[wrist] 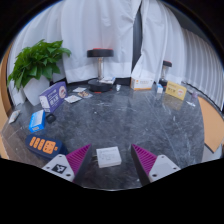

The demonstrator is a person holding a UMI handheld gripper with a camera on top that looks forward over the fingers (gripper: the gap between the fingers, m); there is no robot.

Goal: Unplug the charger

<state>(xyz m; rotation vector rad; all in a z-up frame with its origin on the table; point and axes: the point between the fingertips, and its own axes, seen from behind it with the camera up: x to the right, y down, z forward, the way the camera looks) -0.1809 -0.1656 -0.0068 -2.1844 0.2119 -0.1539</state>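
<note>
tool (111, 165): I have it open wide, holding nothing; both pink pads (76, 158) show at the bottom of the frame with clear space between them.
charger (109, 156): my best guess is the small white block low in the frame, centre, lying flat on the worktop (130, 115); I can't make out a cord or what it plugs into.
key relation: the charger sits between the fingertips, barely ahead of them, with a gap on each side; not touched yet.
axis: the block looks a bit wider than deep, long side running left-right across the gap, so my fingers would close on its short ends.
next move, as I judge it: small push forward and down, then close; no sideways correction needed.
risk: if it is seated in a strip, the pull may drag the strip along.
step: approach done, grasp not started.
clutter: orange box (41, 145) lower left, blue carton (37, 121) above it, purple box (53, 96) further back; all well off my line.
background: plant (38, 60) upper left, stool (99, 56) top centre.
</note>
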